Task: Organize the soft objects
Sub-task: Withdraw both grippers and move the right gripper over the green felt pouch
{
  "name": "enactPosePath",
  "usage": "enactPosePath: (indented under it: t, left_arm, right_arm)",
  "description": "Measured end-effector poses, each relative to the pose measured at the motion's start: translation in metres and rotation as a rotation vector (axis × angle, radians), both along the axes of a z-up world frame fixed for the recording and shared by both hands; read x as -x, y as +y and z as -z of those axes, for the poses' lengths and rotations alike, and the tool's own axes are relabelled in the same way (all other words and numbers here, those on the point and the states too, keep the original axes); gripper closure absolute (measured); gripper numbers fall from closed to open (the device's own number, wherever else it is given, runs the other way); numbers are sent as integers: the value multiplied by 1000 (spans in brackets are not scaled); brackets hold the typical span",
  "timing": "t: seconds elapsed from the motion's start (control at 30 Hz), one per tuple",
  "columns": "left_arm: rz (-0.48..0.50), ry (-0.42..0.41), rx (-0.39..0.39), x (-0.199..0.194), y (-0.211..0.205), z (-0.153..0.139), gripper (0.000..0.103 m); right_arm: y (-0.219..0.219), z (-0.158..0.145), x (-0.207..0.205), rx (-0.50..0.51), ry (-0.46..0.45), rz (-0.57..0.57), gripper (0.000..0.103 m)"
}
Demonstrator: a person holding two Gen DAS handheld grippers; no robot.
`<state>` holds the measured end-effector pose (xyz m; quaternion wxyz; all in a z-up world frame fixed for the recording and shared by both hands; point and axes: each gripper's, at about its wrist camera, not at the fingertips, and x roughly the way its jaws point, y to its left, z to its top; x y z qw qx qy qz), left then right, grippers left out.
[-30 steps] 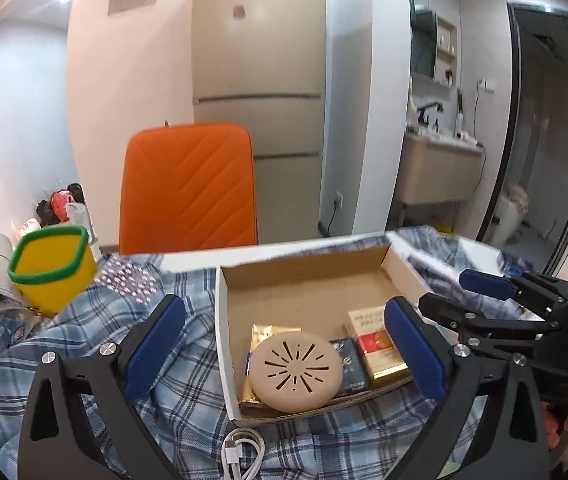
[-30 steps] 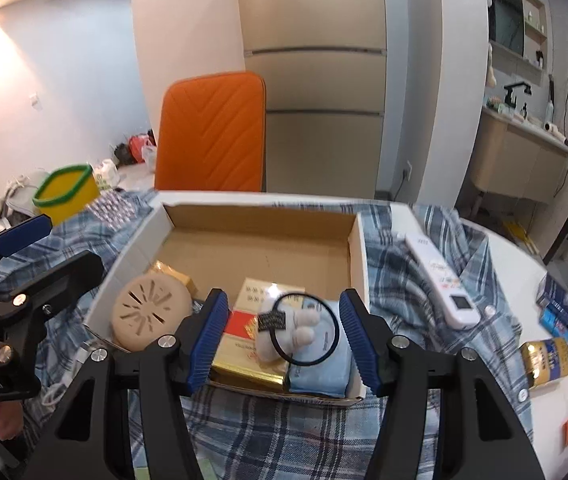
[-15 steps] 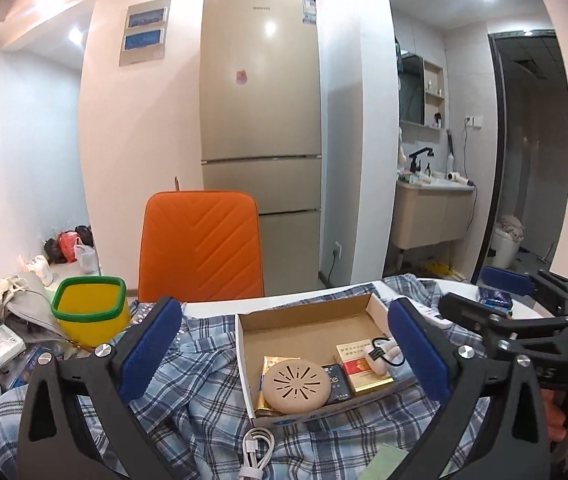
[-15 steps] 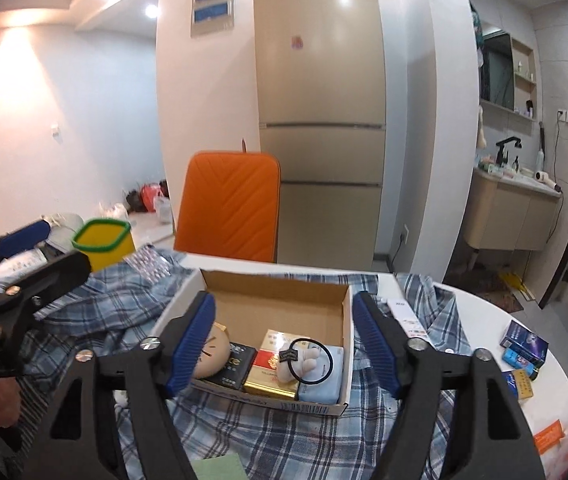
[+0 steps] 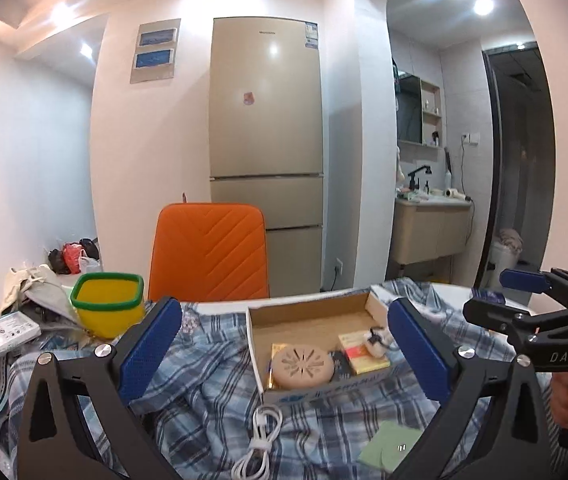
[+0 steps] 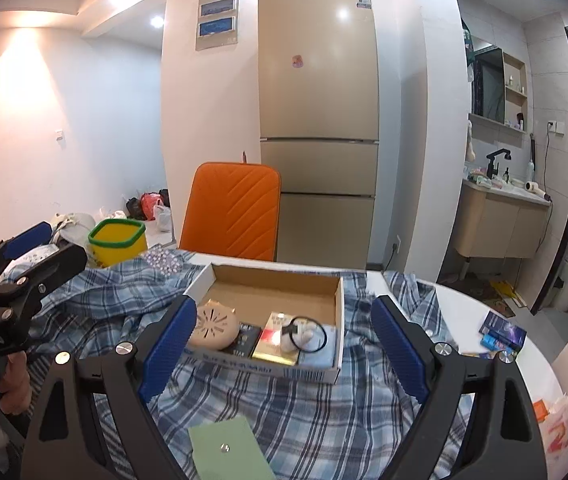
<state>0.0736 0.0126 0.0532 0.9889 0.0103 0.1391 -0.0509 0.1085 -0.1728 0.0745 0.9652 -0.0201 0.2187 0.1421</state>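
An open cardboard box (image 6: 340, 296) (image 5: 258, 328) lies on a blue plaid cloth (image 6: 124, 292) (image 5: 212, 372). In it are a small white plush toy with a black loop (image 6: 304, 334) (image 5: 376, 338), a round beige disc (image 6: 212, 328) (image 5: 302, 366), a light blue soft pack (image 6: 320, 354) and small flat boxes (image 6: 278, 340). My left gripper (image 5: 284, 350) is open and empty, in front of the box. My right gripper (image 6: 284, 342) is open and empty, also short of the box.
A white cable (image 5: 260, 440) and a green card (image 6: 228, 452) (image 5: 390, 444) lie on the cloth near me. A yellow bin (image 5: 108, 308) (image 6: 118, 242) stands left, an orange chair (image 5: 208, 252) behind the table. Small packs (image 6: 502, 334) lie at the right table edge.
Both grippers have pulled back and up from the box, which now looks smaller and farther. The plush toy with the loop stays in the box. Both grippers stay open.
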Motion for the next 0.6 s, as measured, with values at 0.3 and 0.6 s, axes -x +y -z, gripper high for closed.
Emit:
enactPosePath:
  t: [0.3,0.6]
  left_arm:
    - [-11,105,39,22,3,26,0]
    - [-65,271,101,32,10,64,0]
  right_arm:
    - [-4,40,10,26,112,-13,12]
    - [-1,81,8,52,281,-57,12]
